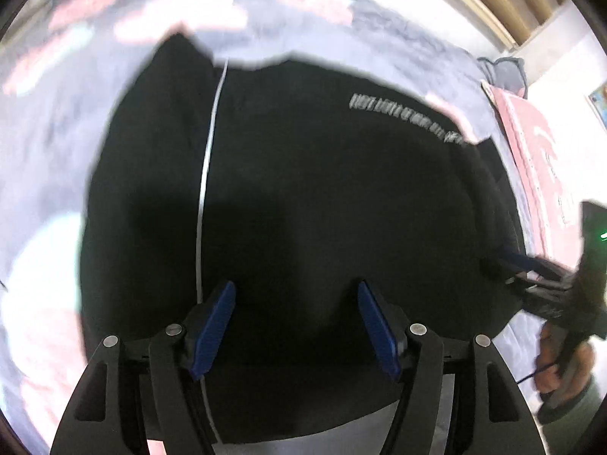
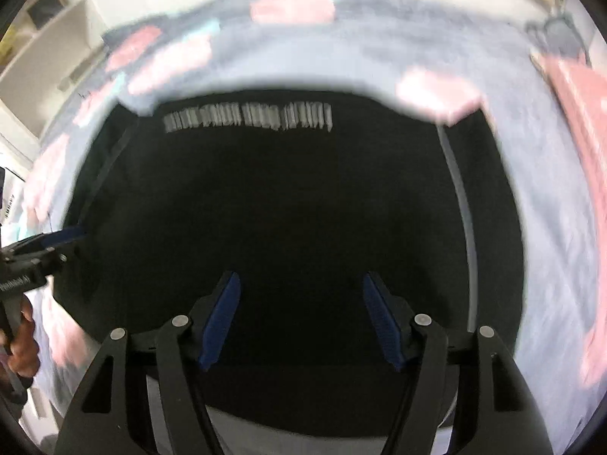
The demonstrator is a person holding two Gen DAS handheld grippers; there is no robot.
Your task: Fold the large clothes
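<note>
A large black garment (image 1: pixel 303 189) with a line of pale lettering (image 1: pixel 406 117) and a white stripe (image 1: pixel 206 174) lies spread on the bed. It also fills the right wrist view (image 2: pixel 288 204), lettering (image 2: pixel 248 116) at its far edge. My left gripper (image 1: pixel 296 303) hovers over its near part, open and empty. My right gripper (image 2: pixel 301 299) is open and empty over the same garment. The right gripper also shows at the garment's right edge in the left wrist view (image 1: pixel 531 269); the left gripper shows at the left edge in the right wrist view (image 2: pixel 57 242).
The bed cover (image 2: pixel 379 60) is grey-blue with pink and white patches. A pink pillow (image 1: pixel 538 151) and a dark cushion (image 1: pixel 504 72) lie at the right. White shelves (image 2: pixel 45 49) stand at the far left. Both views are motion-blurred.
</note>
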